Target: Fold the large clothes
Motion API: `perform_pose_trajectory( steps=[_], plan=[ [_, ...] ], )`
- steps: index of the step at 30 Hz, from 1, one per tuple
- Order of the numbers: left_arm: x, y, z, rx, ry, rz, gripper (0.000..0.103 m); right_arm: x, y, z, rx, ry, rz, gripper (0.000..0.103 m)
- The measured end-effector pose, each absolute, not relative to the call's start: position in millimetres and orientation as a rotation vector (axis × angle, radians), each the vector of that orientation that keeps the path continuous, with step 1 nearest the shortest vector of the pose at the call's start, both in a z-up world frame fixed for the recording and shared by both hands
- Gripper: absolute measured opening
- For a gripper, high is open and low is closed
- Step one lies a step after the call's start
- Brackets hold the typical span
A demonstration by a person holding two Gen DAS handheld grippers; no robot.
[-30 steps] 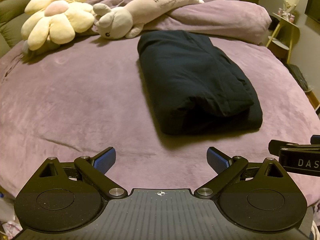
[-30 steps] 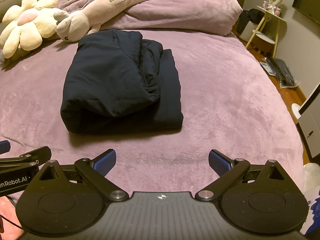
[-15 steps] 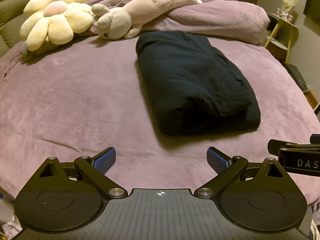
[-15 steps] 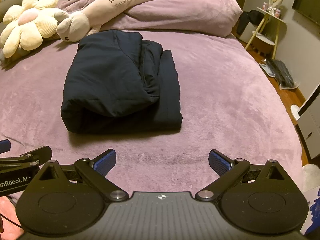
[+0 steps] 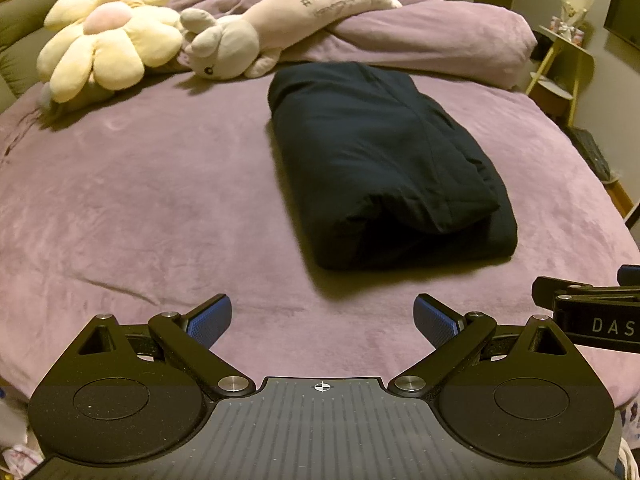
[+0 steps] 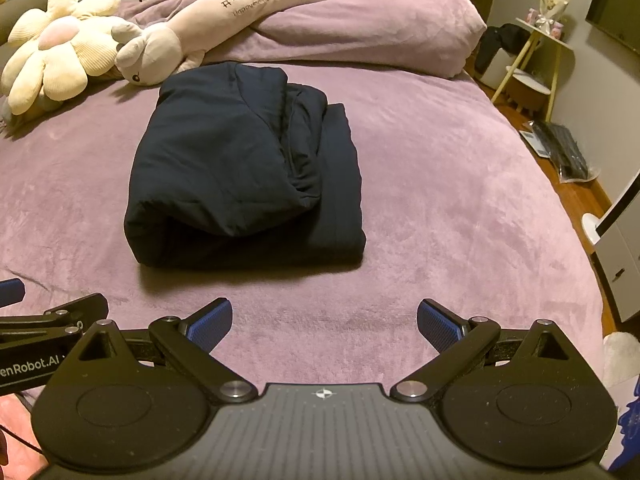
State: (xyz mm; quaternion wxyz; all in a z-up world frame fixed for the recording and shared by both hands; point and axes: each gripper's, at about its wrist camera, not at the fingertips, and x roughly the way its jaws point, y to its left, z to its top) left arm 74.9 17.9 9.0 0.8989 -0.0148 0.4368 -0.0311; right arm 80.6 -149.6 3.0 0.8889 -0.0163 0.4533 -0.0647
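**Jacket folded, both grippers hanging back**

Over to the bed (image 5: 160,208) now. One dark jacket (image 5: 384,160), folded into a thick bundle, lying near the middle of the purple cover, its far end just short of the long plush. Seen from the right wrist, same bundle (image 6: 240,176), layers stacked and a loose flap sagging along its right side.

Left gripper (image 5: 323,320) low over the near edge of the cover, blue pads spread wide, nothing between them. Right gripper (image 6: 325,322) likewise: pads well apart, holding nothing. Both well short of the jacket, neither touching it.

What changed in the last second? Very little. Bundle drifting a touch rightward and nearer in the left view, barely shifting in the right view; a small camera move, by the look of it, not the cloth. No new crease, no lifted edge. Reads as a pause after a fold. Task probably close to done, perhaps one tidy of that sagging flap left, though that is only a judgement.

Quick count:
- Jackets: one.
- Grippers: two, each showing two blue pads.
- Plush toys: two, a pale flower cushion (image 5: 104,44) and a long beige animal (image 5: 288,24), side by side at the head of the bed.
- Rolled purple duvet (image 6: 360,36): one, under the long plush.
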Motion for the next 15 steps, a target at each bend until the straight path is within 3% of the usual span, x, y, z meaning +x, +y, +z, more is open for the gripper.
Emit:
perform_pose_trajectory(
  steps=[15],
  plan=[
    [75.9, 16.7, 9.7, -0.030, 0.908, -0.072, 0.100, 80.8, -148.8, 3.0, -0.036, 0.941, -0.139, 0.099]
  ],
)
